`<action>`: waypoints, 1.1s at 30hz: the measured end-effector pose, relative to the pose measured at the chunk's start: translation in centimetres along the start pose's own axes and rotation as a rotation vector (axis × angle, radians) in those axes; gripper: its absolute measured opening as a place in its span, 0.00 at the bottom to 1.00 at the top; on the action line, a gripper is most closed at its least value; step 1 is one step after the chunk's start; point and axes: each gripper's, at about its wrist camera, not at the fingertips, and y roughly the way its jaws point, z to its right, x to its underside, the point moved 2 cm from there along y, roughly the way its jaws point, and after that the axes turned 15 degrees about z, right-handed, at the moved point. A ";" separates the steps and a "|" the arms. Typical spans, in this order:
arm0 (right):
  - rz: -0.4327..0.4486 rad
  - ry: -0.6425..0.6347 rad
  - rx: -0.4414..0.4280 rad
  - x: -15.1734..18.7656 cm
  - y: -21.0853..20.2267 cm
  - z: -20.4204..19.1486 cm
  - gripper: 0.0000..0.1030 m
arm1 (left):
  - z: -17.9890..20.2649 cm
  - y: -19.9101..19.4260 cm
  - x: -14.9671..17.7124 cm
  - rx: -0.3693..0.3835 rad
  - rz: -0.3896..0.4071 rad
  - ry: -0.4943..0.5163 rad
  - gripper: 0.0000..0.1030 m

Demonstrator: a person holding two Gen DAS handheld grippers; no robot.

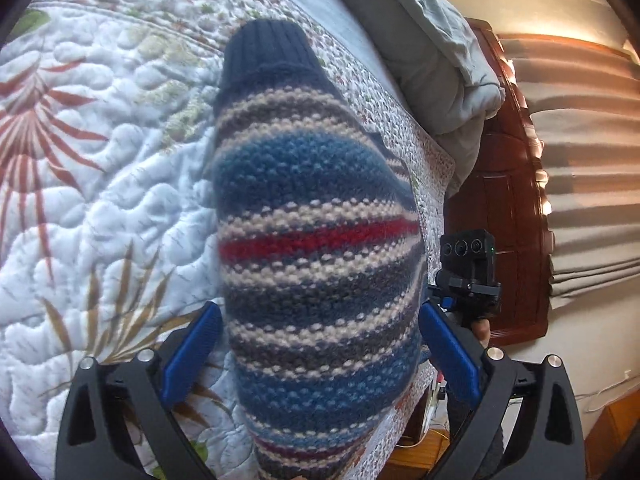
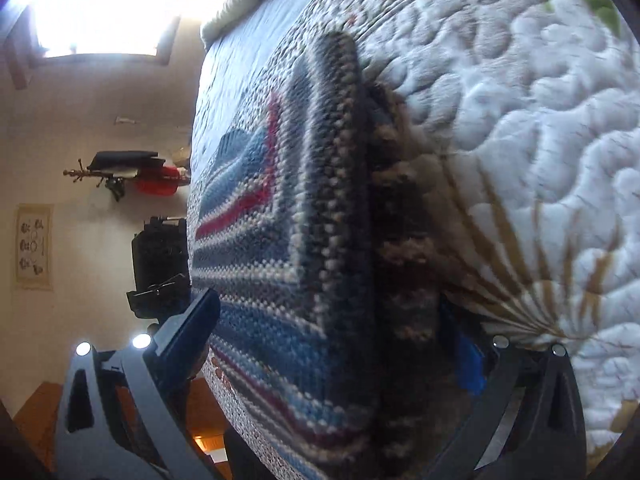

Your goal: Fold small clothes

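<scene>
A striped knitted sweater (image 1: pixel 316 248) in blue, grey, cream and red lies on the quilted bedspread (image 1: pixel 100 184), its dark navy ribbed cuff (image 1: pixel 266 52) pointing away. My left gripper (image 1: pixel 320 344) is open, its blue fingers (image 1: pixel 192 352) wide on either side of the knit. In the right wrist view the sweater (image 2: pixel 288 264) lies folded near the bed's edge. My right gripper (image 2: pixel 336 344) is open around the sweater's thick folded edge; its right finger (image 2: pixel 468 364) is mostly hidden behind the knit. The right gripper also shows in the left wrist view (image 1: pixel 468 276).
A grey duvet (image 1: pixel 432 52) is bunched at the head of the bed against a dark wooden headboard (image 1: pixel 512 184). The bed edge (image 2: pixel 196 184) drops to a wooden floor (image 2: pixel 36 404). A coat rack (image 2: pixel 120 176) stands by the wall.
</scene>
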 end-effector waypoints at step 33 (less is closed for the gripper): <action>0.089 -0.239 0.036 14.5 1.0 -14.5 0.39 | 2.7 -14.4 5.1 -0.151 0.068 0.144 0.54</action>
